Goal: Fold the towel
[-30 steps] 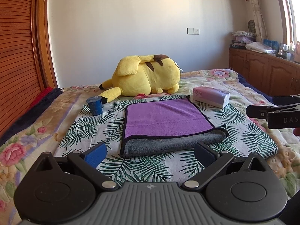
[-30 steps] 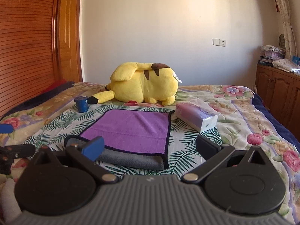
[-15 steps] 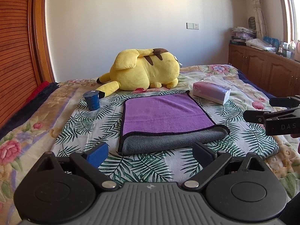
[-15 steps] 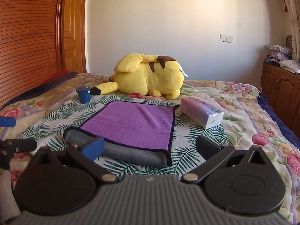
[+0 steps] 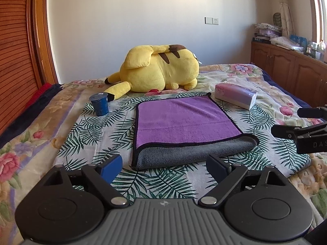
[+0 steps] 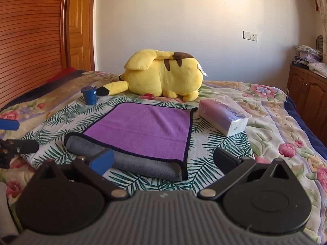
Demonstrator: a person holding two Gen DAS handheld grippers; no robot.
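Note:
A purple towel [image 5: 179, 120] with a grey underside and black trim lies folded on the leaf-print bedspread [image 5: 98, 143]; its grey fold faces me. It also shows in the right wrist view [image 6: 143, 130]. My left gripper [image 5: 164, 167] is open and empty, just short of the towel's near edge. My right gripper [image 6: 163, 160] is open and empty, near the towel's near right corner. The right gripper's fingers [image 5: 286, 130] show at the right edge of the left wrist view. The left gripper's fingers [image 6: 22, 145] show at the left edge of the right wrist view.
A yellow plush toy [image 5: 161, 69] lies behind the towel. A blue cup [image 5: 100, 104] stands to the towel's left. A tissue pack [image 5: 235, 96] lies to its right. Wooden cabinets [image 5: 286, 71] line the right wall; a wooden wardrobe [image 6: 30, 40] stands on the left.
Both grippers have drawn slightly back and risen, so the towel sits a little lower and farther in view. Both stay open. The towel has not moved.

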